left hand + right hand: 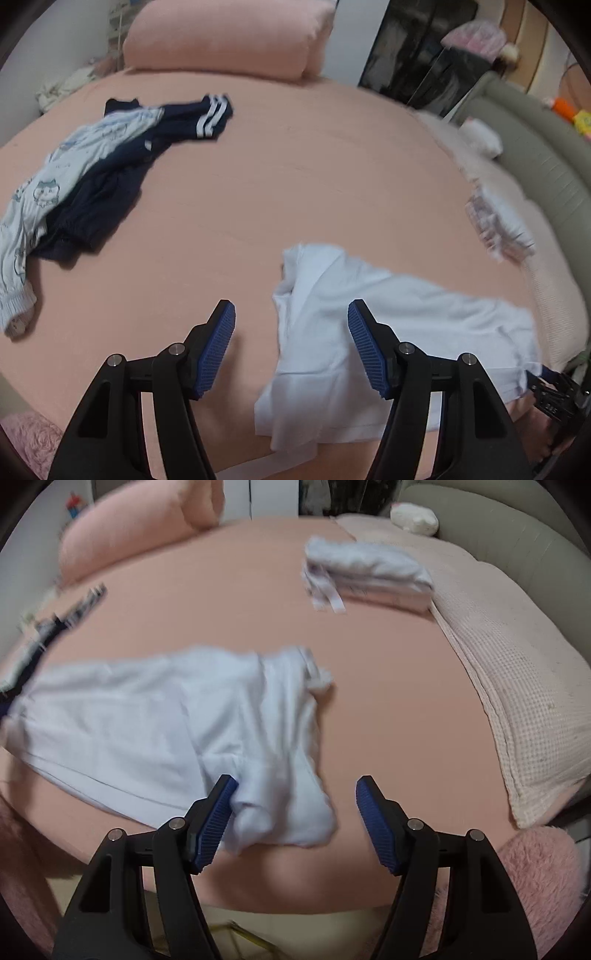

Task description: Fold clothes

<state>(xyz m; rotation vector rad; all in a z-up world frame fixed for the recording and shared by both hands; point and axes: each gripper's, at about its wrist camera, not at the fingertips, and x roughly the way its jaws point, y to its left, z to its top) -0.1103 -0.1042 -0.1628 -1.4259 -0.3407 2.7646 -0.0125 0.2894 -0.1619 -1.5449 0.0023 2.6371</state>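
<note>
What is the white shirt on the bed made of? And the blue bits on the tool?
The plain white shirt looks like soft, thin cloth, maybe cotton: it is matte and lies in loose folds and wrinkles on the pink bed sheet. The blue ribbed pads on the black left tool look like rubber or soft plastic, since fine ridges cover them, though the pictures can't settle which.

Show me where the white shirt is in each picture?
Left wrist view: the white shirt lies low and right of centre, under the right finger of the open left gripper.
Right wrist view: the same shirt spreads across the left and middle, its bunched end between the open right gripper fingers.
Shared landmark: the folded pale stack on the pink bed.
</note>
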